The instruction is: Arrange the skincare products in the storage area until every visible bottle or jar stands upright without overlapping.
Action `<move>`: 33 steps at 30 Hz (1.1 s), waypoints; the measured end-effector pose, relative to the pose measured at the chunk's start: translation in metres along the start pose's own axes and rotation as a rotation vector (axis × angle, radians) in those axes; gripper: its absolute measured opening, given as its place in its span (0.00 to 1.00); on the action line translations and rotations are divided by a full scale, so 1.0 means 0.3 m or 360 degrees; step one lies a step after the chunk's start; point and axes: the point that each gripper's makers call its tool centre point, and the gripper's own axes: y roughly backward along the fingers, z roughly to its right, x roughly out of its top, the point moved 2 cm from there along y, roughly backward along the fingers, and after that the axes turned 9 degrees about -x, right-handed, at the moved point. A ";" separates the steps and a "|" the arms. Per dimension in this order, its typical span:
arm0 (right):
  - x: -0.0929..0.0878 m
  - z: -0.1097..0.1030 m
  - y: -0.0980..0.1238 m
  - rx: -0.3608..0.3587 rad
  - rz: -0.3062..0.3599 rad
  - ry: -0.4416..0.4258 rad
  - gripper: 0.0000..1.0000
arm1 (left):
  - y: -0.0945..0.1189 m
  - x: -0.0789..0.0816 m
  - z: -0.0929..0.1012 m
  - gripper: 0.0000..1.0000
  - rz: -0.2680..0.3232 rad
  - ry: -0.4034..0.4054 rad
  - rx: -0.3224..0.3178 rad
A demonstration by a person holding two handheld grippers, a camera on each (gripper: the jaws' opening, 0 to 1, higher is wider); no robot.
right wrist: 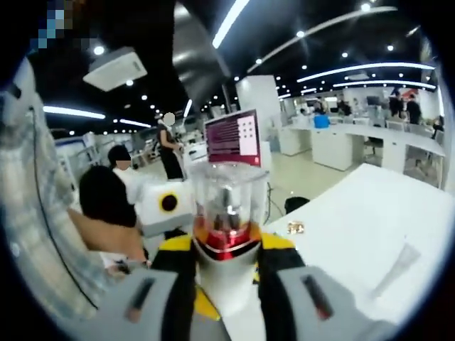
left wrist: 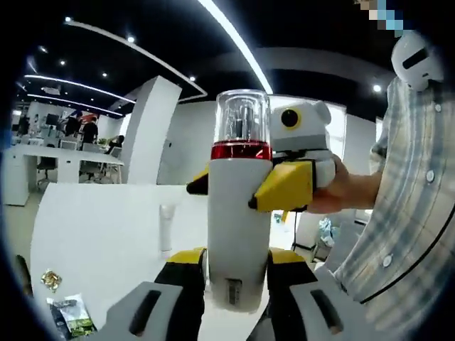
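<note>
Left gripper view: the left claw (left wrist: 239,273) is closed on the lower body of a white pump bottle (left wrist: 239,206), one yellow-tipped jaw on each side. The bottle stands upright in the view, held clear above the white counter (left wrist: 99,234), with a red band and a clear cap at its top. The right claw (left wrist: 242,186) comes in from the right, its yellow jaws pressed to the bottle's upper body just below the red band; a person's hand (left wrist: 341,186) holds that gripper.

On the counter behind stands a small white bottle (left wrist: 166,226), upright, well apart from the held one. Near the counter's near left edge lie a printed sachet (left wrist: 71,316) and a small gold-wrapped item (left wrist: 50,279).

Right gripper view: the right claw (right wrist: 226,273) is closed on the pump bottle (right wrist: 227,227) just under the red band.
</note>
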 end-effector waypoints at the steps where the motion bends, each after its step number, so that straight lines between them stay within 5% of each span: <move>1: 0.004 0.010 0.004 -0.0015 0.0012 -0.0021 0.30 | 0.004 -0.017 -0.008 0.40 -0.0021 0.0014 0.0048; 4: 0.007 0.037 0.011 -0.0052 0.0020 -0.0051 0.30 | 0.023 -0.072 -0.021 0.43 -0.0081 0.0035 0.0182; 9: -0.001 0.084 0.011 -0.0124 -0.0011 -0.0049 0.30 | 0.076 -0.202 -0.056 0.50 -0.0311 0.0006 0.0489; 13: 0.001 0.118 0.016 -0.0167 -0.0030 -0.0047 0.31 | 0.084 -0.290 -0.055 0.55 -0.0477 -0.0070 0.0536; 15: 0.004 0.134 0.024 -0.0181 -0.0031 -0.0051 0.31 | 0.079 -0.309 -0.069 0.62 -0.0468 -0.0071 0.0578; 20: 0.002 0.192 0.065 -0.0232 -0.0043 -0.0035 0.31 | 0.102 -0.331 -0.105 0.58 -0.0407 -0.0006 0.0745; 23: -0.013 0.240 0.097 -0.0273 -0.0048 -0.0057 0.31 | 0.107 -0.316 -0.129 0.55 -0.0461 -0.0241 0.0845; 24: -0.019 0.255 0.106 -0.0286 -0.0052 -0.0065 0.31 | 0.108 -0.325 -0.134 0.53 -0.0478 -0.0231 0.0861; 33: -0.073 0.430 0.197 -0.0399 -0.0048 -0.0147 0.31 | 0.128 -0.450 -0.190 0.53 -0.0857 -0.0225 0.0959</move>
